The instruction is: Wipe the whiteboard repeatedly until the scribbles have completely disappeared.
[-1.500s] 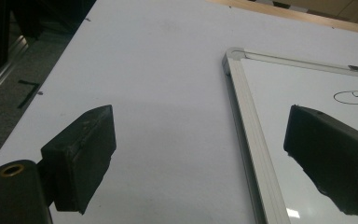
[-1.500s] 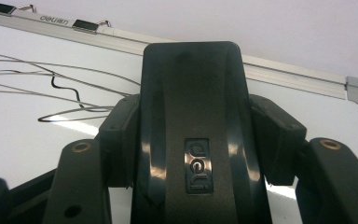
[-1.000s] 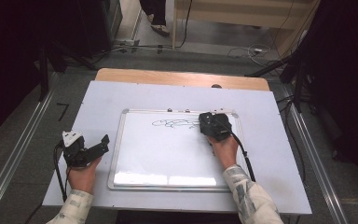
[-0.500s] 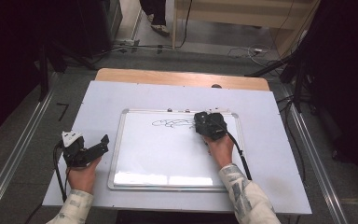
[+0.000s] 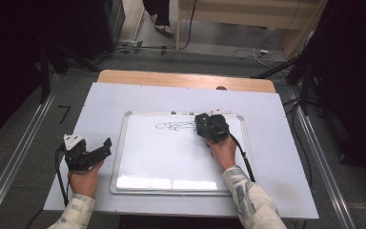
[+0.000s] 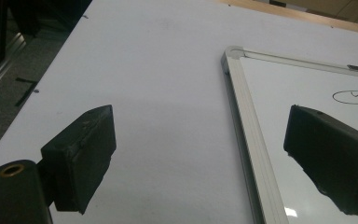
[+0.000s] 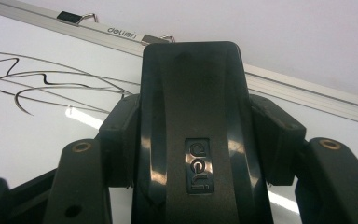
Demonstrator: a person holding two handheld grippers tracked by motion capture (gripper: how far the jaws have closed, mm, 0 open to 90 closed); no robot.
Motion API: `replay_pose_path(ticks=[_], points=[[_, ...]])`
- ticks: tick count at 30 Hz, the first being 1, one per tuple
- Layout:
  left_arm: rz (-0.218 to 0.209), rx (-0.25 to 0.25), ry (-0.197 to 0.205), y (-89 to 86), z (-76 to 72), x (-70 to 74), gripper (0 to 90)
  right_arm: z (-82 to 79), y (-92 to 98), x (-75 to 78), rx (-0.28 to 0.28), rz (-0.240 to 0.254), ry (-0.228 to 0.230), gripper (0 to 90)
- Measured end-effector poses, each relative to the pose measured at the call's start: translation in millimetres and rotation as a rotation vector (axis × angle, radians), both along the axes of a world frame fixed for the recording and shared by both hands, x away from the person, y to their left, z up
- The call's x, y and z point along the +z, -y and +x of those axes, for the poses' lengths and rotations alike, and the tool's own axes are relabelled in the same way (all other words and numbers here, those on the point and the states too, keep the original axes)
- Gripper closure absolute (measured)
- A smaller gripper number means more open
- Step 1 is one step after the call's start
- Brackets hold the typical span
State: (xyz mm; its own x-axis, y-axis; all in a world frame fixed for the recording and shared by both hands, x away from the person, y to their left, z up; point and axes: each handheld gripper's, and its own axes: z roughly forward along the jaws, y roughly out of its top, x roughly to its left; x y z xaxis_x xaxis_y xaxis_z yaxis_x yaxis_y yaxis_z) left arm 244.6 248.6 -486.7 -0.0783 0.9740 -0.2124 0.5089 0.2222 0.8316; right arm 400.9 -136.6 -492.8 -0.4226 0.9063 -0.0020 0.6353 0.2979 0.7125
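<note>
"deli" embossed on black eraser [image 7: 196,140], on a small raised plate at its middle. "deli" printed, upside down, on whiteboard frame [image 7: 121,31] at far edge. Scribble [image 5: 175,126] on board: unreadable.

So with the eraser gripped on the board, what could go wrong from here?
1. The right tool holds the eraser only by its sides; a hard press could twist it loose.
2. The left tool hangs open beside the whiteboard, not on it, so the board may slide while wiping.
3. The scribble lies near the top frame, which the eraser might catch.

Right gripper [image 5: 208,127] jaws clamped; left gripper [image 5: 95,151] jaws spread wide.
</note>
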Motion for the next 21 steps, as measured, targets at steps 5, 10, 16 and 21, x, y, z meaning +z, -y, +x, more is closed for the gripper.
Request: replay_pose_path(ticks=[5, 10, 16, 21], points=[[-0.002, -0.002, 0.003, -0.3, 0.3, 0.0, 9.6, 1.2, -1.5, 0.0, 0.018, -0.003, 0.002, 39.1], [0.001, -0.002, 0.0, 0.8, 0.7, -0.3, 9.7, 1.8, -3.0, 0.0, 0.022, -0.002, 0.001, 39.1], [0.003, -0.001, 0.0, 0.8, 1.4, -0.3, 9.7, 2.4, -5.6, -0.1, 0.036, -0.003, 0.002, 39.1], [0.006, -0.007, -0.003, 1.8, 2.1, -0.8, 9.7, 3.0, -8.2, 0.0, 0.049, -0.005, 0.001, 39.1]])
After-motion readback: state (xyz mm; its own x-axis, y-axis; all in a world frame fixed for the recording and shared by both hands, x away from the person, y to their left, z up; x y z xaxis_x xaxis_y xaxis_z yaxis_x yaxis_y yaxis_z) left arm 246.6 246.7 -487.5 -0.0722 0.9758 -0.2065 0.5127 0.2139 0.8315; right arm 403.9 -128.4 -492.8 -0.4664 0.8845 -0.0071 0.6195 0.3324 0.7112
